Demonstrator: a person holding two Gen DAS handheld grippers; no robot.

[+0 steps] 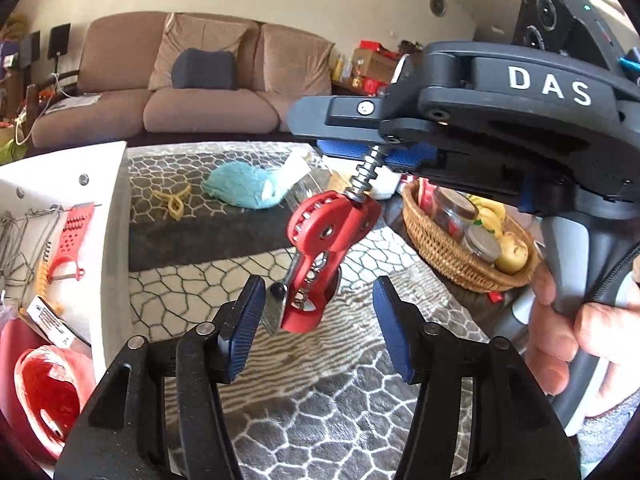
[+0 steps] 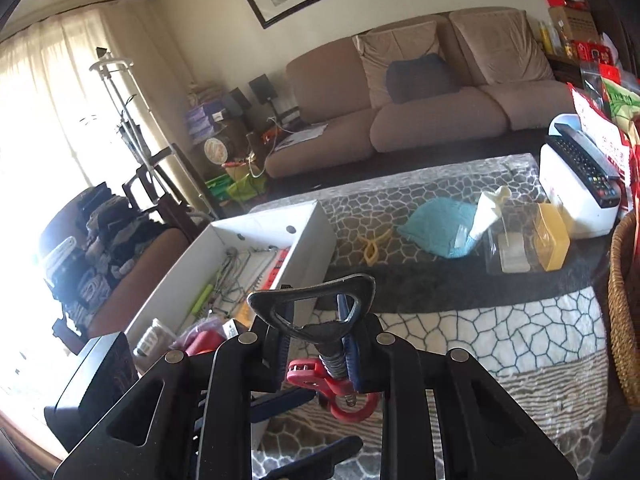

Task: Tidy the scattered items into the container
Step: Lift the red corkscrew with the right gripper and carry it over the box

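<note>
Dangling over the patterned bench (image 1: 320,420), a red corkscrew (image 1: 320,248) hangs by its metal stem from the right tool (image 1: 372,160), clamped shut. Left tool (image 1: 318,322) is about half open w/ the corkscrew body between its pads, not pressed. White box (image 1: 112,240) sits left; best carried over low & released gently.

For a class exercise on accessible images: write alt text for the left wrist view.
The right gripper holds a red corkscrew by its screw, dangling above the open left gripper. A white container of utensils sits left, a wicker basket right.
</note>
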